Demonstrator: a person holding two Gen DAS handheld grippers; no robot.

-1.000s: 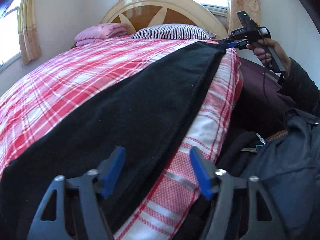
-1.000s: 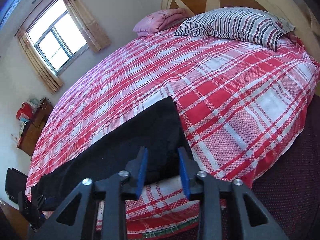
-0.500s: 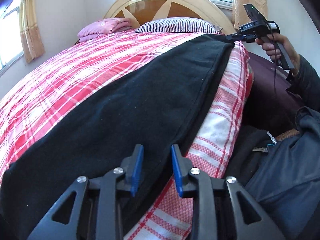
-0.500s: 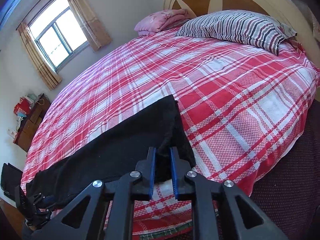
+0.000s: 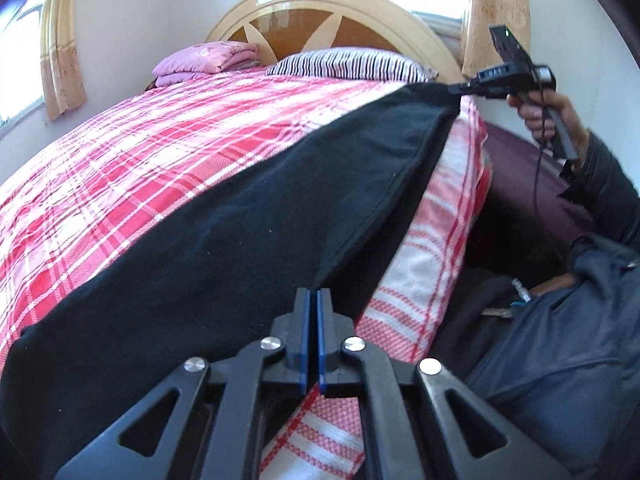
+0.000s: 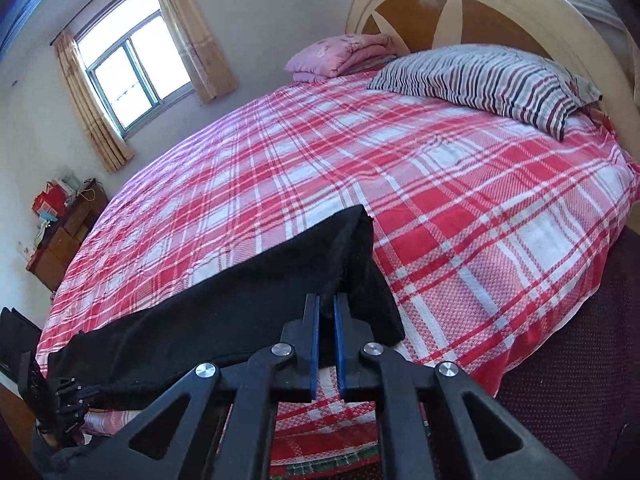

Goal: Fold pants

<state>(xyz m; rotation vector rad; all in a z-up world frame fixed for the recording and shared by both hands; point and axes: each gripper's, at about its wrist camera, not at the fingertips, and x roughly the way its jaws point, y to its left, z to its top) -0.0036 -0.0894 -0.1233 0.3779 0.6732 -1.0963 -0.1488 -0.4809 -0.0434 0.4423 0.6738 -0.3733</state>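
Pants [image 5: 248,240]: I see matt black cloth, soft, slightly fuzzy.
Bedsheet [image 6: 460,200]: woven red-and-white check cloth, textured.
Headboard [image 5: 320,4]: glossy cream and brown wood.
Pillow [image 6: 488,80]: striped cloth, lightly creased.
My grippers, left gripper [image 5: 313,300] and right gripper [image 6: 327,304]: matt black plastic, blue pads, shiny metal rivets.

No legible text anywhere. The black plastic handheld right gripper [image 5: 460,89] carries small pale characters on its body, too blurred to read. No brands, numbers or signs elsewhere.

Home bedroom, plaid-sheeted bed [image 6: 400,184], striped pillow [image 6: 492,80]
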